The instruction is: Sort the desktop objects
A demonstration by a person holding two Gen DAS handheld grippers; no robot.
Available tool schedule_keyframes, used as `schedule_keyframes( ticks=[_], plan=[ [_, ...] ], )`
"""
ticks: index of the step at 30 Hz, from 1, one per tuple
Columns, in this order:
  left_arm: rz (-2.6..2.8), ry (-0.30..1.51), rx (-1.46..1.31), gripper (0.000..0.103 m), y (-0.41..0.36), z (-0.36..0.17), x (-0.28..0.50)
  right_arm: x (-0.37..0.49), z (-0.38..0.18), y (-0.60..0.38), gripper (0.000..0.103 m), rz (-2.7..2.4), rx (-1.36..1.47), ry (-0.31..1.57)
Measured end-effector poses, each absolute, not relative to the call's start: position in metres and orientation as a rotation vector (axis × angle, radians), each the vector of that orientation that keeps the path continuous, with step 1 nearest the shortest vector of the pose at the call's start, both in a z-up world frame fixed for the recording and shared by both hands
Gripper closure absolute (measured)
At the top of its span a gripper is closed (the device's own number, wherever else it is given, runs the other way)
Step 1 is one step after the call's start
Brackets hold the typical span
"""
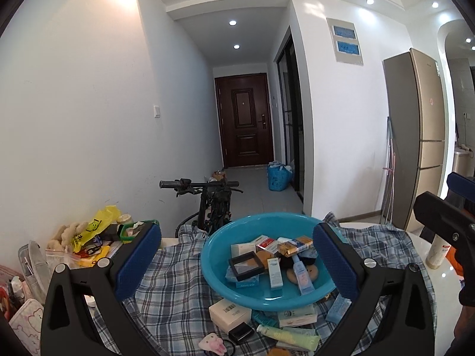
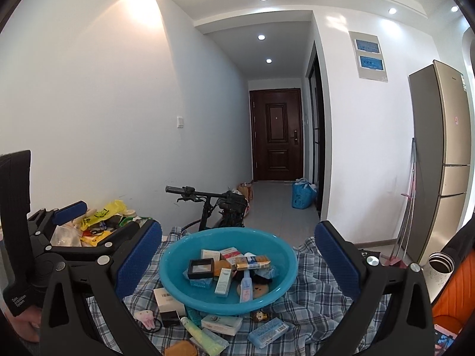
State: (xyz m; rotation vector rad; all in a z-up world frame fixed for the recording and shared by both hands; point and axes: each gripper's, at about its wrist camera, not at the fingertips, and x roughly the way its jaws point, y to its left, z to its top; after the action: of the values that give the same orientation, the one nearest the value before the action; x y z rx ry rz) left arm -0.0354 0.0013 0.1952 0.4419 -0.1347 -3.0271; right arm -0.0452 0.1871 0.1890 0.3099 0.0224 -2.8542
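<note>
The blue basin [image 1: 213,270] looks like glossy, smooth plastic. It sits on soft checked cloth [image 1: 175,290]. The fridge [image 2: 445,160] has a brushed metallic sheen.

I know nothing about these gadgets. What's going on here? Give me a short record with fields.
Setting: table under a plaid cloth, hallway beyond
Container: blue basin on the cloth, holding small boxes and tubes
Outside the basin: white box, green tube, blue pack on the cloth
Left hand-held gripper: open, empty, facing the basin
Right hand-held gripper: open, empty, facing the basin
Sorting: partly done
</note>
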Motion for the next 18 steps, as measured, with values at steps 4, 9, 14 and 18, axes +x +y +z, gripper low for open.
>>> schedule_keyframes(
  ticks=[4,9,14,18],
  plan=[
    [-3.021,-0.124,0.522,0.0,0.0,0.184,-0.042,-0.046,0.178,0.187,0.001,-2.923,0.369,0.054],
    [-3.087,-0.035,0.732,0.0,-0.004,0.166,-0.054,-0.059,0.158,0.192,0.001,-2.867,0.523,0.059],
    [-3.034,-0.061,0.745,0.0,-0.007,0.152,-0.053,-0.06,0.133,0.19,0.001,-2.855,0.598,0.08],
    [-3.02,-0.07,0.795,0.0,-0.011,0.143,-0.057,-0.066,0.121,0.186,0.001,-2.835,0.662,0.106]
  ],
)
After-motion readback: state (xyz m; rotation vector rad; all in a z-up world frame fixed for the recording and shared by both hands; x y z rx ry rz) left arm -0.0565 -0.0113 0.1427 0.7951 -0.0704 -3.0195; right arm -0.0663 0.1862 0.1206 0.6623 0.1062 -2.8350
